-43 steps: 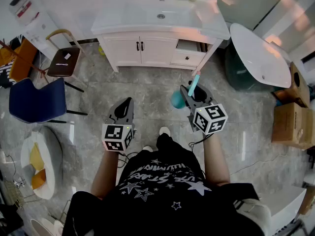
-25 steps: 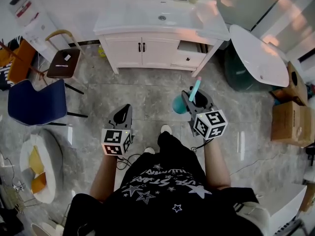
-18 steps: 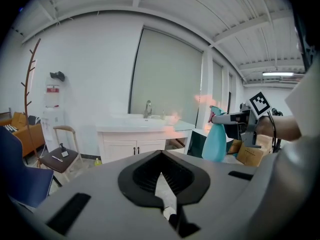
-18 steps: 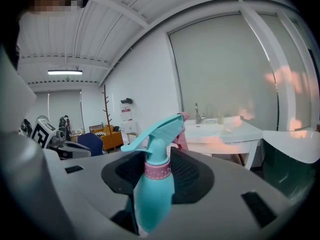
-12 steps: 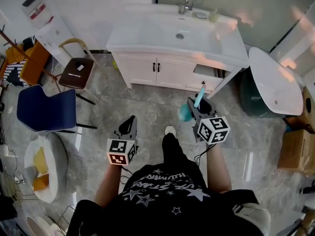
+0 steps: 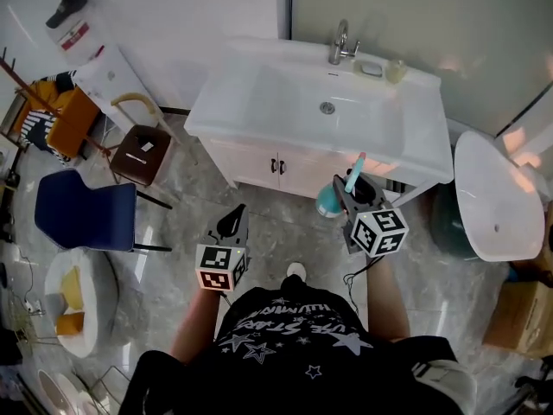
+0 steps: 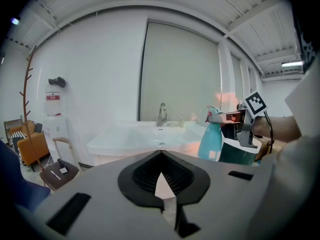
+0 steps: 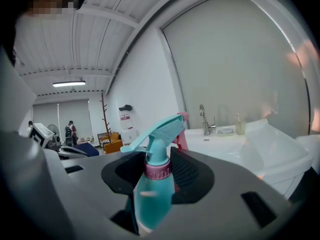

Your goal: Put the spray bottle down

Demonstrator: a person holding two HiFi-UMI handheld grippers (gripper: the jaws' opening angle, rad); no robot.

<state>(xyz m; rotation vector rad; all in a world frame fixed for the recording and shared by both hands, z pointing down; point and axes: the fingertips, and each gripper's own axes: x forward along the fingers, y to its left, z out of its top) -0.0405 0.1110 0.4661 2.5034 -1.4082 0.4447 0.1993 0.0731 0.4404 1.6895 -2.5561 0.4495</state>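
Note:
A teal spray bottle (image 6: 329,201) with a pink collar stands upright between the jaws of my right gripper (image 6: 352,194), which is shut on its body. In the right gripper view the bottle (image 8: 154,184) fills the middle, its trigger head pointing left. The bottle hangs just in front of the white vanity's (image 6: 285,102) front edge, over the floor. My left gripper (image 6: 232,224) is lower left of it, jaws together and holding nothing. From the left gripper view the bottle (image 7: 210,141) shows at the right, with the basin (image 7: 150,136) behind it.
A faucet (image 6: 340,43) and small items stand at the basin's back edge. A brown stool (image 6: 143,154) and a blue chair (image 6: 82,219) are on the left. A white oval basin (image 6: 497,206) lies on the right, a low round table (image 6: 73,296) at lower left.
The person has walked toward the vanity, so both grippers are now close to its front edge. The bottle has stayed in the right gripper; the left gripper's jaws are still together.

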